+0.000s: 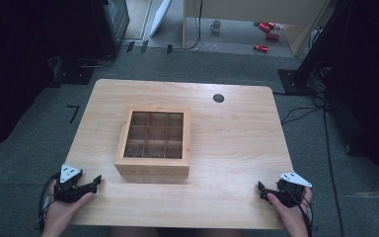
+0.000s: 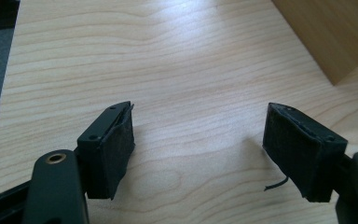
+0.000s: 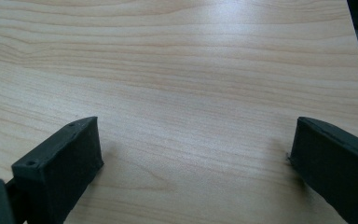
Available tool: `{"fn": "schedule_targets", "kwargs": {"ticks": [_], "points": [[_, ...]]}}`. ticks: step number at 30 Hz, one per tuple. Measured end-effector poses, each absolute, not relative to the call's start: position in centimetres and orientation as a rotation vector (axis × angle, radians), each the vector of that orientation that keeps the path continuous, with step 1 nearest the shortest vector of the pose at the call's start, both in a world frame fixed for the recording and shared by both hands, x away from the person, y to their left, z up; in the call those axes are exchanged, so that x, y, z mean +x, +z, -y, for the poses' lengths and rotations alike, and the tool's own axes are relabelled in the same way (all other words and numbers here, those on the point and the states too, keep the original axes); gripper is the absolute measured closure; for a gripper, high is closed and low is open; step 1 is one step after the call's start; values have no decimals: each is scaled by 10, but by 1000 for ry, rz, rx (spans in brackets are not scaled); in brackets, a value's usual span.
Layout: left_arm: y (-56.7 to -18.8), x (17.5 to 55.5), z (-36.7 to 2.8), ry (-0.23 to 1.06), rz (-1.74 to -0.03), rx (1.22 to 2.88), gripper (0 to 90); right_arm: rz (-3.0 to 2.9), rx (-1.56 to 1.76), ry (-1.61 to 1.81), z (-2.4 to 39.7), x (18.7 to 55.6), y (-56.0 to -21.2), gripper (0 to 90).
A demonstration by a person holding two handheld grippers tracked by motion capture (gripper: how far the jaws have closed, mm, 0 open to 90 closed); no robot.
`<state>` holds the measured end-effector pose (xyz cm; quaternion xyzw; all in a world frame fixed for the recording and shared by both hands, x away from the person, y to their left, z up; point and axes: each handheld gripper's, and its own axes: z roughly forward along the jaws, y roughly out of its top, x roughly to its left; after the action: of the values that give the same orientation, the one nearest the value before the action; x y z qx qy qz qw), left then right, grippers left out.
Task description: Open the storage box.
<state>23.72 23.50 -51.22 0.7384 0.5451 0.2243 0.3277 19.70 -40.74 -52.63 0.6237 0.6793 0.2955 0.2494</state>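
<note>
A shut wooden box (image 1: 154, 143) with a windowed lid over a grid of compartments sits in the middle of the light wooden table (image 1: 237, 143). My left gripper (image 1: 97, 181) rests at the near left corner of the table, pointing toward the box, open with nothing between its pads (image 2: 109, 154). A corner of the box (image 2: 335, 32) shows at the upper right of the left gripper view. My right gripper (image 1: 260, 189) lies at the near right corner, open and empty, its pads (image 3: 70, 163) wide apart over bare wood.
A round black cable port (image 1: 218, 98) is set in the table's far right. Beyond the table on the floor stand a mug (image 1: 216, 25) and red items (image 1: 265, 29). Cables (image 1: 301, 113) trail on the carpet at right.
</note>
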Motion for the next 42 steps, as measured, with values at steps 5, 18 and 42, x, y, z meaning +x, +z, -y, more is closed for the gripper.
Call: {"fn": "schedule_targets", "kwargs": {"ticks": [5, 18, 42], "points": [[-508, 238, -233, 576, -1405, 1917, 262, -1846, 1703, 802, 407, 198, -526, 13], [-491, 237, -217, 541, -1321, 1888, 268, -1839, 1706, 800, 405, 200, -526, 15], [-482, 241, -194, 474, -1237, 1890, 307, -1795, 1640, 855, 372, 207, -506, 64]]}}
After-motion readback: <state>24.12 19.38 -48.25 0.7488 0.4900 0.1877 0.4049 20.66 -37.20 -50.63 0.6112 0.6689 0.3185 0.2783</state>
